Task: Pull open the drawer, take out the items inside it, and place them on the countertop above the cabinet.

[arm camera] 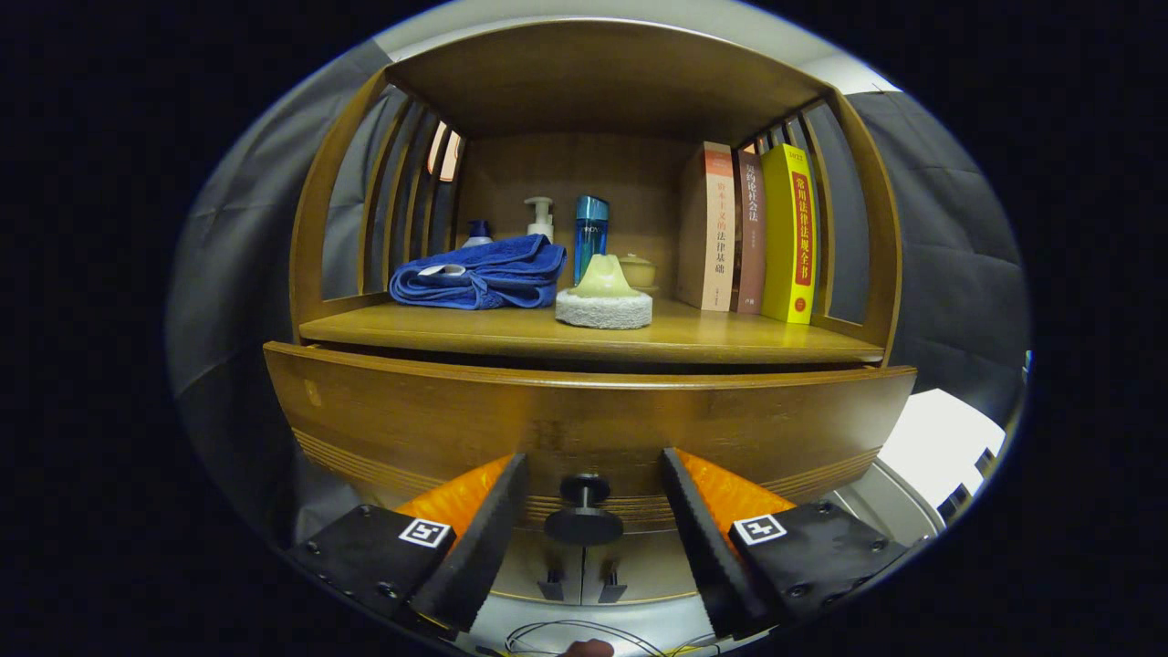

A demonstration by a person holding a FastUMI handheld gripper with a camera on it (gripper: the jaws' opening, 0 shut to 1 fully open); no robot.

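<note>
A wooden cabinet's drawer (pixel 584 424) fills the space just ahead of me, its front pulled out a little from under the countertop (pixel 511 333). Its dark round knob (pixel 584 511) sits low on the drawer front, between my two fingers with a gap on each side. My gripper (pixel 593 474) is open, its fingertips close to the drawer front, touching nothing. The inside of the drawer is hidden from here.
On the countertop lie a folded blue towel (pixel 479 272), a pale ornament on a white round base (pixel 604 297), a blue bottle (pixel 590 233), a pump bottle (pixel 540 217) and three upright books (pixel 753 233). Slatted wooden sides and a top shelf enclose it.
</note>
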